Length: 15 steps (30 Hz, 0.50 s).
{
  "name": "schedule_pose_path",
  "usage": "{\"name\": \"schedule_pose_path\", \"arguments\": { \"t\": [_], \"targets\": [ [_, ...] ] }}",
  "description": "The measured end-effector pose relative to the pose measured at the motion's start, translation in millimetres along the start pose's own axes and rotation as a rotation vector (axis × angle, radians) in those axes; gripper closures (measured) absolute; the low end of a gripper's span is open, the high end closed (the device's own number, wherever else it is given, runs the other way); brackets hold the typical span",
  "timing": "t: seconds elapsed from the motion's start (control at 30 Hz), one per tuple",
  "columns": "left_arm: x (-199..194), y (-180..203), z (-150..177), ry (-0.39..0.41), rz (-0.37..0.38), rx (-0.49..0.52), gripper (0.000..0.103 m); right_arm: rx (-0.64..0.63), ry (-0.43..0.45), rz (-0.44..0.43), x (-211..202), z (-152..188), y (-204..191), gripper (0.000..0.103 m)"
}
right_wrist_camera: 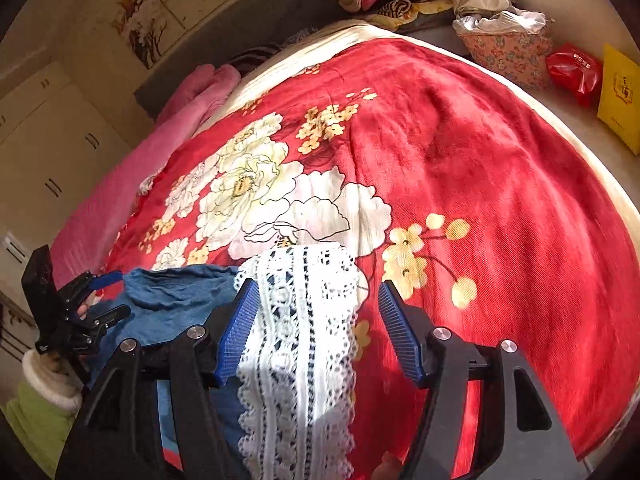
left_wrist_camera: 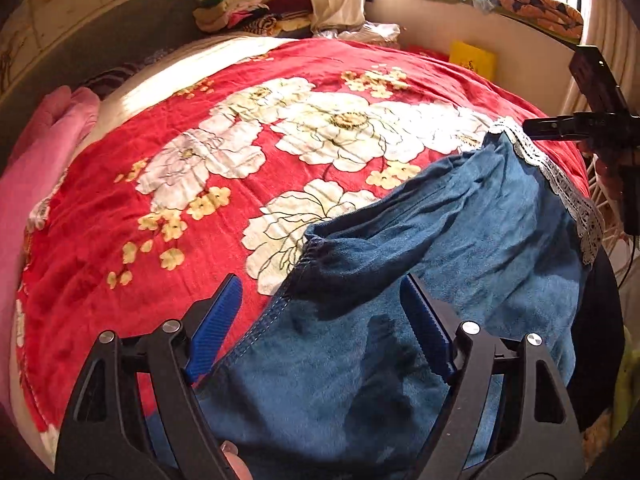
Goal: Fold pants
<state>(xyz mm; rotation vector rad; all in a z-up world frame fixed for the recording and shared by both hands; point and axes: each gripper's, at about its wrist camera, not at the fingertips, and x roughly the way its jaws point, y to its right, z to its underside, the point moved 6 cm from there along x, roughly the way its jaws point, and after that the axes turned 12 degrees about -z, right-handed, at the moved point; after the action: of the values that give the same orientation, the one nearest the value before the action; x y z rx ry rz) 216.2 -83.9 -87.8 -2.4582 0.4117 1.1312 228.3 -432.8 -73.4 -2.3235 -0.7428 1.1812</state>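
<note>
Bedroom, sunlit; a bed [left_wrist_camera: 120, 208] w/ a red floral blanket [left_wrist_camera: 304, 64] fills both views, pink blanket [left_wrist_camera: 36, 168] rolled along its left edge, clothes pile [left_wrist_camera: 236, 10] at the far end. One pair of blue pants [left_wrist_camera: 460, 248] lies at the near right of the bed, bunched and creased, long axis running roughly left-right across the near edge: elastic waist toward the left, white lace hem [right_wrist_camera: 300, 320] at the right end.

Left tongs [left_wrist_camera: 320, 328] hang over the waist end, blue pads wide apart, denim below and between them but not pinched, so open, holding nothing. Right tongs [right_wrist_camera: 316, 328] hang over the lace hem, pads also spread; lace sits between them, left pad may brush it, no clamp seen.

So each hand is over its own end: left nearer the waist, right nearer the hem. Next grab, I'd judge, wants both ends taken together, fold along the long axis.

Count: 1 pants, 2 tongs, 1 lace hem visible, 1 yellow bag [right_wrist_camera: 620, 100], 1 red bag [right_wrist_camera: 576, 72].
</note>
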Motion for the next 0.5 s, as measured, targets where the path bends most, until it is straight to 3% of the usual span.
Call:
{"name": "schedule_pose_path", "arguments": {
  "t": [0.1, 0.17, 0.2, 0.23, 0.33, 0.5],
  "targets": [
    [20.5, 0.0, -0.8, -0.043, 0.018, -0.005, 0.029, 0.001, -0.066, -0.023, 27.9, 3.1, 3.4, 0.041],
    [31.2, -1.8, -4.6, -0.059, 0.070, -0.049, 0.030, -0.030, -0.075, -0.036, 34.2, 7.3, -4.6, 0.051],
    [34.0, -1.5, -6.6, -0.064, 0.102, -0.076, 0.040, -0.045, -0.078, -0.041, 35.5, 8.5, -9.0, 0.056],
    [36.1, 0.2, -8.7, -0.066, 0.140, -0.097, 0.058, -0.046, -0.086, -0.064, 37.2, 11.4, -13.3, 0.063],
    [35.3, 6.6, -13.7, -0.055, 0.206, -0.135, 0.090, -0.076, -0.092, -0.086, 36.5, 18.5, -25.2, 0.083],
    [29.2, -4.0, -23.4, -0.041, 0.261, -0.229, 0.096, -0.133, -0.013, -0.099, 13.2, 6.4, -36.2, 0.089]
  ]
}}
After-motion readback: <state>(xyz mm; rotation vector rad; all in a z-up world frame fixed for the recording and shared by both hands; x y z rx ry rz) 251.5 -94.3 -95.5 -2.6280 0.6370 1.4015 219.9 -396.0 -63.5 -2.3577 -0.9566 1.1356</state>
